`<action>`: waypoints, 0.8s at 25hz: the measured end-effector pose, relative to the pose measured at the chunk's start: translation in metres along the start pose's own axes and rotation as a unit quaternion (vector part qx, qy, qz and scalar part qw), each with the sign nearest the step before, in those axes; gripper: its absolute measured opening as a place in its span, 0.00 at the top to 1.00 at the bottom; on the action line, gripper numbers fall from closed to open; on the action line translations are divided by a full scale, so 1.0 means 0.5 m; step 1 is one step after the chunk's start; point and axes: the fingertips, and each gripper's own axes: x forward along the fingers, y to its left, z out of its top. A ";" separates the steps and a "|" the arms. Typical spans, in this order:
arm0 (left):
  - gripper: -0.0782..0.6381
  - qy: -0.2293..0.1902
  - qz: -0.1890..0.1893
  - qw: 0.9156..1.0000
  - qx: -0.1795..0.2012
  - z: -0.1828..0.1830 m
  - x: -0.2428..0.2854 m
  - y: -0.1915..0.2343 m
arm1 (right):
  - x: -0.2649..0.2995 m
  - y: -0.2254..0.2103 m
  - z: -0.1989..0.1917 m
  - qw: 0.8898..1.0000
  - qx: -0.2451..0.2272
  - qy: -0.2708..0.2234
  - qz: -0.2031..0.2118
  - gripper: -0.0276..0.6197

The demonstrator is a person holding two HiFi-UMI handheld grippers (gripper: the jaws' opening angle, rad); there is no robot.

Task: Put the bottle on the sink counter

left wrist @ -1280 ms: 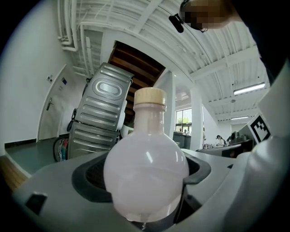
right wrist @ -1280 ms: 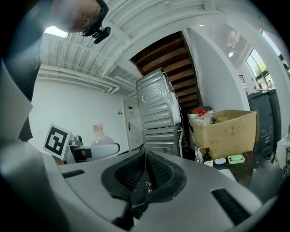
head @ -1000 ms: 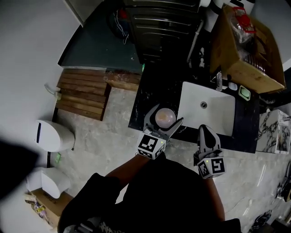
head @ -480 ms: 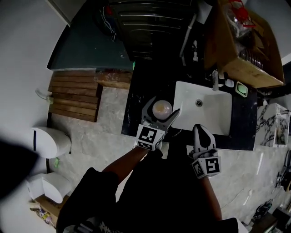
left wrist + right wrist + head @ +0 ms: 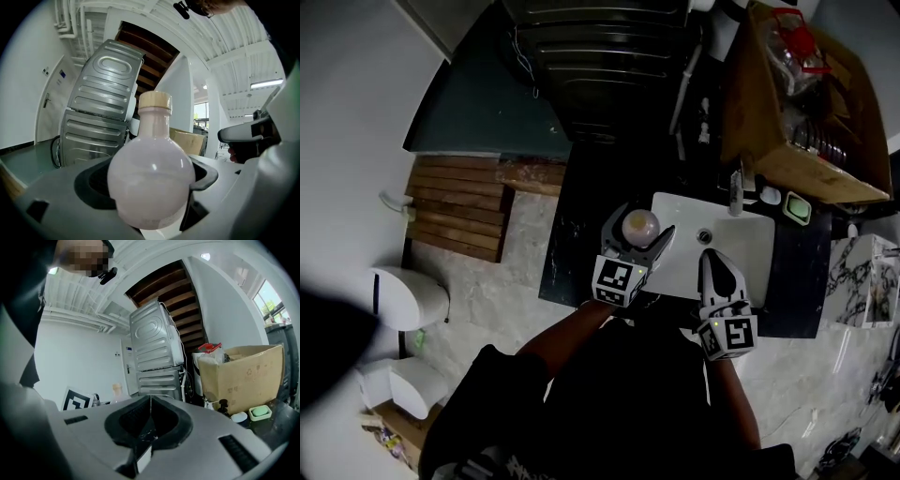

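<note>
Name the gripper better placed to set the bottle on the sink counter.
Left. The left gripper is clamped on the bottle, by the black counter beside the sink; the right gripper is shut and empty.

The left gripper [image 5: 638, 236] reaches forward on a bare forearm [image 5: 572, 333], jaws clamped around a round bottle [image 5: 639, 224]. The right gripper [image 5: 712, 258] sits just beside it, jaws pressed together.

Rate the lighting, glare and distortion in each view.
Head view: dim overall, the person's clothes nearly black, the white sink brightest. Left gripper view: bright, strong wide-angle bending, a small glare spot on the bottle. Right gripper view: same bending, corners black.
</note>
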 end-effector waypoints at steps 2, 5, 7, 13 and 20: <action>0.32 0.002 0.006 1.000 -0.004 -0.003 0.033 0.000 | 0.022 -0.034 -0.003 1.000 0.006 0.006 -0.001 0.90; 0.32 0.006 0.012 1.000 -0.013 -0.018 0.081 0.005 | 0.059 -0.083 -0.009 1.000 0.011 0.012 -0.001 0.90; 0.32 0.013 0.018 1.000 -0.017 -0.029 0.108 0.011 | 0.082 -0.107 -0.012 1.000 0.010 0.018 0.003 0.90; 0.32 0.031 0.045 0.998 -0.002 -0.076 0.190 0.038 | 0.132 -0.158 -0.001 0.999 -0.025 0.027 -0.002 0.90; 0.32 0.049 0.057 0.997 0.004 -0.132 0.273 0.052 | 0.170 -0.215 -0.038 0.999 0.016 0.038 0.003 0.90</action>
